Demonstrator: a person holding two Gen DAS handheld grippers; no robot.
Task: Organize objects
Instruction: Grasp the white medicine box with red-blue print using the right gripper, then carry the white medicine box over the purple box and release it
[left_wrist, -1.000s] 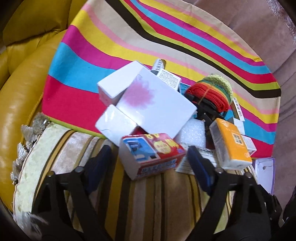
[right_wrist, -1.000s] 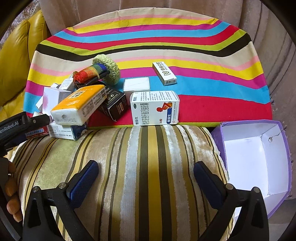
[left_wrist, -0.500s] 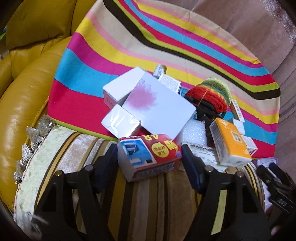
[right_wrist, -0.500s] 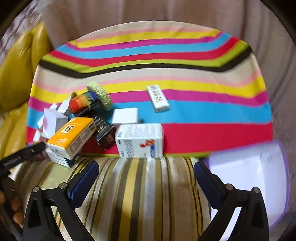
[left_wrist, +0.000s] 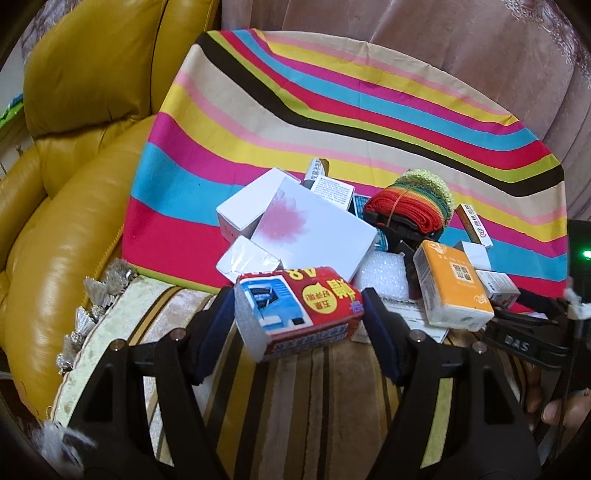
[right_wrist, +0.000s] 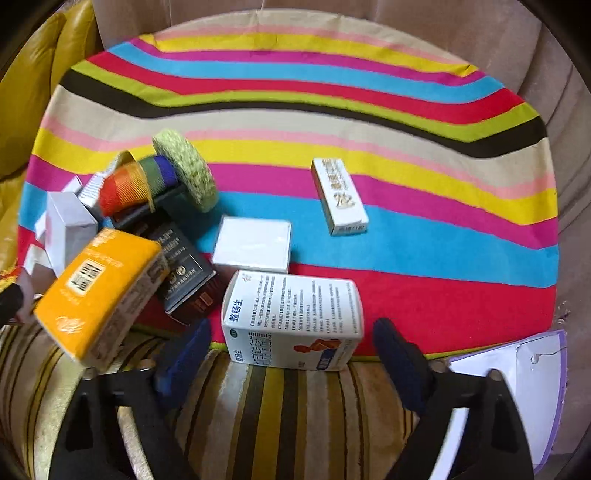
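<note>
The left tongs are clamped on a red and blue carton, one blue pad pressed to each end, and they hold it tilted above the striped velvet cushion. The right tongs are closing around a white medicine box that lies at the near edge of the rainbow-striped cloth; the box sits between the pads, but a gap shows on both sides, so they do not yet press it. To the right of those tongs a purple-edged open box stands with its white inside showing.

Just left of the medicine box an orange packet leans on a black box. Behind the medicine box lies a flat white box, and farther right, well apart, a narrow white box with gold print. At the back of the pile a rainbow webbing roll touches a green knitted disc.

In the left view a large white box with a pink blotch tops several smaller white boxes, possibly resting on them. A yellow leather sofa borders the cloth.
</note>
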